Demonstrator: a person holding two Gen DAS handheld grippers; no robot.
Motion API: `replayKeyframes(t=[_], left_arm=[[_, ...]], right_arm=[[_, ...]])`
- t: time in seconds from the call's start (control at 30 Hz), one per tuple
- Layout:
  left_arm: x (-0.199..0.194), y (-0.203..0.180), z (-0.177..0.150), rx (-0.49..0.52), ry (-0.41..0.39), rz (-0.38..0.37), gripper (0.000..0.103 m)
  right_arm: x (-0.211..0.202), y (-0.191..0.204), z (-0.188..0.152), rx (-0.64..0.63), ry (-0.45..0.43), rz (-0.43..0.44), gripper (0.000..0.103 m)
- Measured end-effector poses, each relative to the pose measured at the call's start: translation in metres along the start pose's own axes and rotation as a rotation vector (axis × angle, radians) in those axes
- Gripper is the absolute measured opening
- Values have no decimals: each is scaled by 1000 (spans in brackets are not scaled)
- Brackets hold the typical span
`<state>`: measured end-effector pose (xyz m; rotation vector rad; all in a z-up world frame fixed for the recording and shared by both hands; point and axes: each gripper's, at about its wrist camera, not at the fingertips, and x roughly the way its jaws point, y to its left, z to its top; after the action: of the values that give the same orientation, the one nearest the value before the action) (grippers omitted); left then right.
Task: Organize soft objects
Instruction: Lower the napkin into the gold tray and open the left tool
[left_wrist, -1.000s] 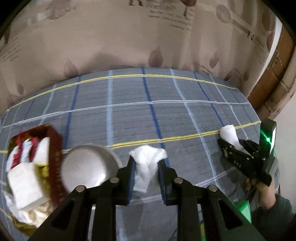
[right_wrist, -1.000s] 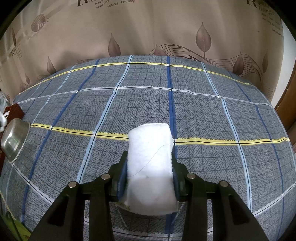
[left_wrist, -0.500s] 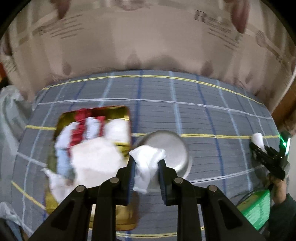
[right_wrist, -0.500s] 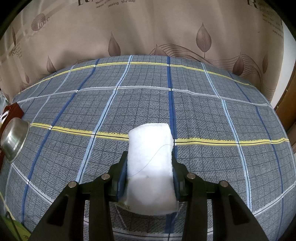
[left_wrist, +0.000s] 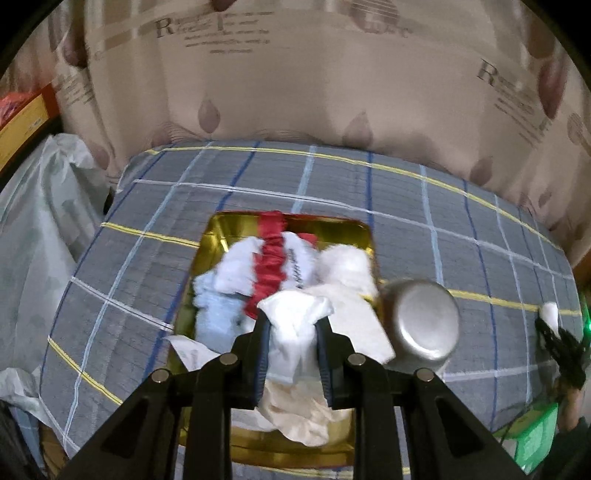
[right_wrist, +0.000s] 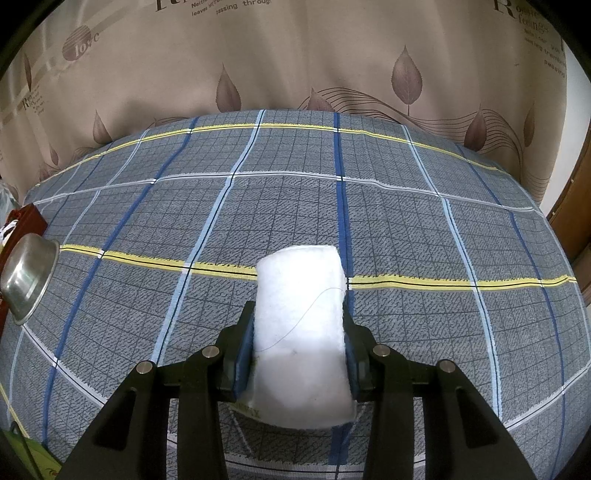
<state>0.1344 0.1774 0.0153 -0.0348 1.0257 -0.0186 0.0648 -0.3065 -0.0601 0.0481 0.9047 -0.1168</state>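
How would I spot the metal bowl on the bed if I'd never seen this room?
Find the plaid bedspread and the gold tray heaped with white cloths. Right beside that tray sits the steel bowl, upside down. It is the only shiny, hard, round thing among soft fabrics.

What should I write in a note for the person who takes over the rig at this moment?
Left hand-held gripper: shut on a crumpled white cloth, above the gold box.
Right hand-held gripper: shut on a white pad, over the checked bedcover.
Done: several soft things already in the box, beside the steel bowl.
Left: drop the cloth in the box, then bring the pad.
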Motion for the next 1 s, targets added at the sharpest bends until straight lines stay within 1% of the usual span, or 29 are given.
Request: replayKeyframes(t=[0.1,0.13,0.3,0.37,0.4,0.43,0.57,0.63,0.77,0.87,1.0], left_arm=[[5,11,6,-27,-1,10,26],[8,15,8,-42,-1,1,27],[20,29,14,-97,27,-9,38],[24,34,16,-122,36,-21,44],[25,36,16,-125,39,-29,45],[26,37,17,-127,44,-34,49],[26,39,17,-126,54,-48,57],[26,40,17,-132,52,-49,59],[20,45,16,-153,52,-59,59],[11,47,15,-147,45,-64,59],[-6,45,14,-114,21,-59,59]], right_arm=[[0,0,0,0,0,0,38],[0,0,0,0,0,0,38],[0,0,0,0,1,-1,38],[0,0,0,0,1,-1,38],[0,0,0,0,1,-1,38],[0,0,0,0,1,-1,38],[0,0,0,-1,1,-2,38],[0,0,0,0,1,-1,38],[0,0,0,-1,1,-2,38],[0,0,0,-1,1,-2,38],[0,1,0,-2,1,-3,38]])
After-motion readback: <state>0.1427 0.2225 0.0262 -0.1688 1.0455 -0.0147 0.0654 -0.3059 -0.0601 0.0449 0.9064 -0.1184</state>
